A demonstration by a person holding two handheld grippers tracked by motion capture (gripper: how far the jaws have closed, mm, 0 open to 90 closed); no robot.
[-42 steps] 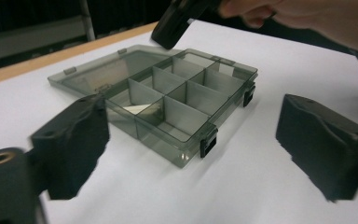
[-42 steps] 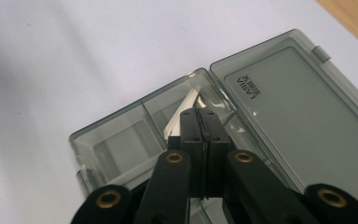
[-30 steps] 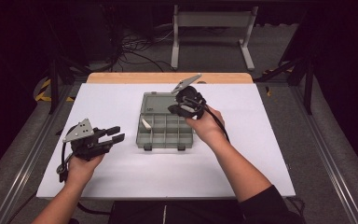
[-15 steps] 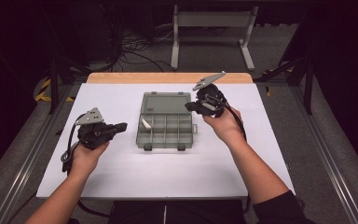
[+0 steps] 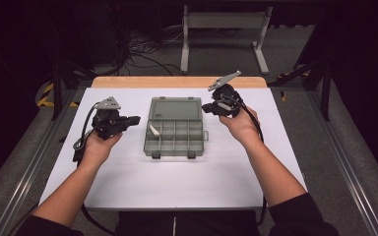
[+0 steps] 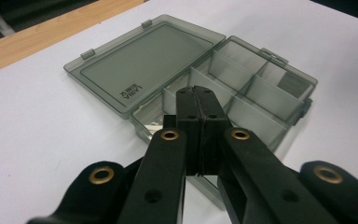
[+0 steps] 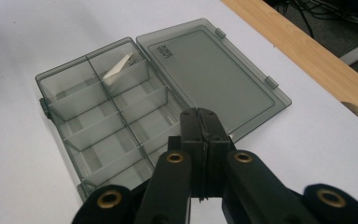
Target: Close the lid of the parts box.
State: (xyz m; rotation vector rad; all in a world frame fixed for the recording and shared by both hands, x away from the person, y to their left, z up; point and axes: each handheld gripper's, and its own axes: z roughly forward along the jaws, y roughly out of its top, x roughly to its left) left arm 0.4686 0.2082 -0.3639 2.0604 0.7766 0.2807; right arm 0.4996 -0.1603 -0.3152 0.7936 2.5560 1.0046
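A smoky grey plastic compartment box (image 5: 174, 140) lies open in the middle of the white table, its lid (image 5: 174, 108) flat behind it. A small white piece (image 5: 153, 130) leans in a left compartment, seen as well in the right gripper view (image 7: 119, 67). My left gripper (image 5: 134, 119) hovers left of the box, pointing at it, jaws shut on nothing. My right gripper (image 5: 205, 108) is held at the lid's right edge, also shut and empty. In the left gripper view the closed tips (image 6: 198, 93) point at the box (image 6: 256, 100); in the right gripper view the tips (image 7: 200, 114) hang over the lid (image 7: 209, 70).
The white table top (image 5: 128, 182) ends at a wooden strip (image 5: 177, 82) along the far side. A metal stand (image 5: 224, 22) and cables sit on the dark floor beyond. Metal rails run along both sides of the table.
The left hand has moved away from the front edge and closer to the box, its jaws closing. The right hand has drawn off the box toward the right.
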